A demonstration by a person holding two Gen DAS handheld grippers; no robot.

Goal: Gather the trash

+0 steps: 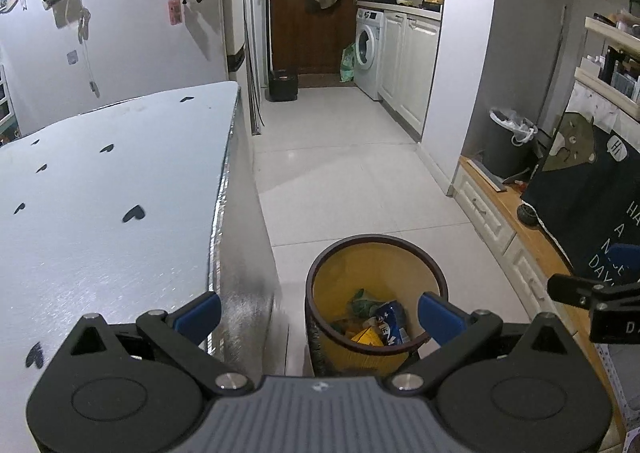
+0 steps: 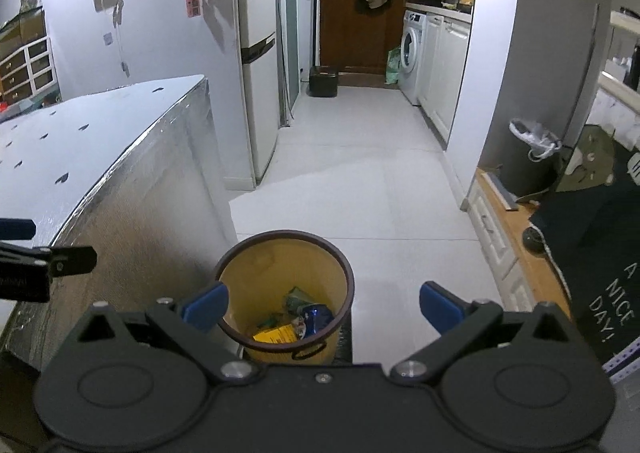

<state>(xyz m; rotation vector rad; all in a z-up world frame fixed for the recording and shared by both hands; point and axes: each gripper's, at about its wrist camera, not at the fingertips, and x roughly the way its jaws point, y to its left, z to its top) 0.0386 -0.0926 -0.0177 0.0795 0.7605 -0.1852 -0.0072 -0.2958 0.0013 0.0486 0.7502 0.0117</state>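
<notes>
Left wrist view first: we hold our left gripper (image 1: 319, 315) with its blue fingers (image 1: 199, 315) spread wide and nothing between them, above the yellow wastebasket (image 1: 400, 257). In the basket lie a blue wrapper (image 1: 390, 323), a yellow packet (image 1: 366, 337) and a green scrap (image 1: 362, 301). The basket stands on the tile floor just beside the silver-sided table (image 1: 120, 213). Over on the right wrist view, our right gripper (image 2: 324, 305) also gapes empty, with the basket below its left finger.

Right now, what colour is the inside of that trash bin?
Yellow, inside the trash bin, with a dark rim; clearest in the right wrist view.
</notes>
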